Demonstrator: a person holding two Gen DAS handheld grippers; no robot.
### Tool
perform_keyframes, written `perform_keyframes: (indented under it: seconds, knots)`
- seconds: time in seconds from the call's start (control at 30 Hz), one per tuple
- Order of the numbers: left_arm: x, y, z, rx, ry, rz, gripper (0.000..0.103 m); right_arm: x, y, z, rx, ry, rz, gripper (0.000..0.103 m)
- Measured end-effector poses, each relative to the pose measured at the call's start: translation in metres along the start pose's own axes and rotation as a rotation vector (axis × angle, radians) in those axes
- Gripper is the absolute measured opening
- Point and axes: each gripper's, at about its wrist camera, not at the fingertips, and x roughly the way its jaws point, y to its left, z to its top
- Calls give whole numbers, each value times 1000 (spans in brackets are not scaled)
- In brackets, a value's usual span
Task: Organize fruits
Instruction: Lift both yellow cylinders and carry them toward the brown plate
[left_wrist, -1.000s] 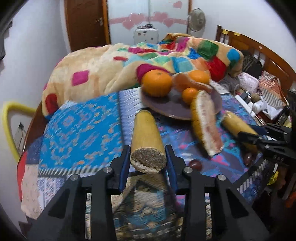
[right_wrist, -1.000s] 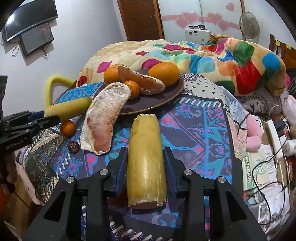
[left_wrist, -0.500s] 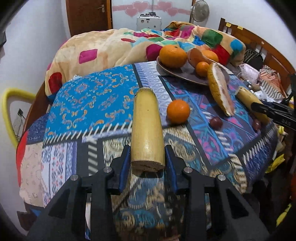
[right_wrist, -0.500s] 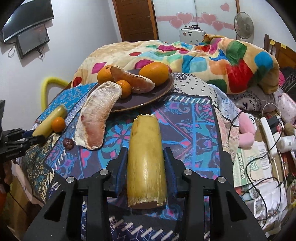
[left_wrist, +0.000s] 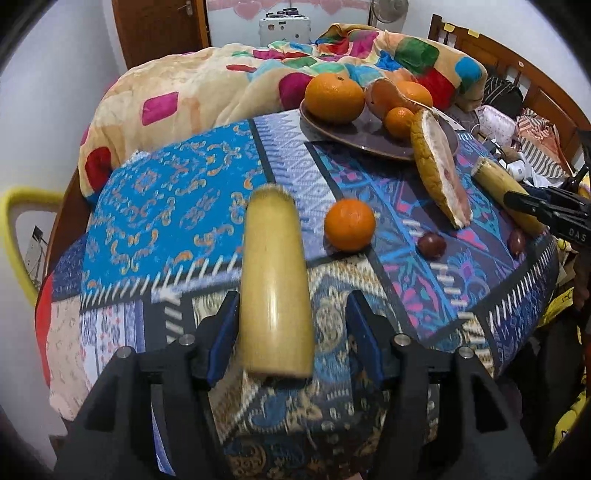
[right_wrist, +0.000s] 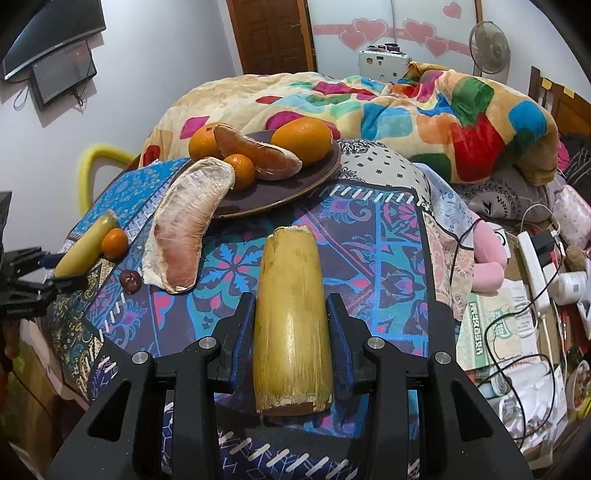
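A yellow sugarcane piece (left_wrist: 275, 284) lies on the patterned cloth between the fingers of my left gripper (left_wrist: 293, 325), whose jaws stand open with a gap on the right side. My right gripper (right_wrist: 291, 328) is shut on a second sugarcane piece (right_wrist: 291, 317). A small orange (left_wrist: 349, 224) sits just right of the left piece. A brown plate (right_wrist: 295, 188) at the back holds two large oranges (right_wrist: 302, 134), a small orange and a peeled pomelo segment (right_wrist: 258, 155). Another pomelo segment (right_wrist: 184, 232) leans off the plate's edge.
Two dark red fruits (left_wrist: 431, 245) lie on the cloth near its front edge. A colourful blanket (right_wrist: 369, 96) is heaped behind the plate. Cables, papers and a power strip (right_wrist: 532, 266) clutter the floor to the right. A yellow chair (left_wrist: 14, 206) stands at left.
My left gripper has drawn back from the plate and lowered its sugarcane piece to the cloth beside the small orange, then opened its jaws. My right gripper still holds its piece.
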Motion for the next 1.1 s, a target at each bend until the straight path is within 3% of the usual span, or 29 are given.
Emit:
perform_keyframes:
  seconds: [0.27,0.43,0.63,1.1]
  knots:
    - [16,0,27,29,5,10,54,10,3,12,-41,-7,-15,36]
    - [26,8,31,22,14,19,37,20,3,14,-53,-2,-15,36]
    - [29,13,34,11,-4,7,36,18,1,13,-19,-36,-2,35]
    - [-32,-4,37,22,-148,9,36,-39,8,22,-16,-184,-49,35]
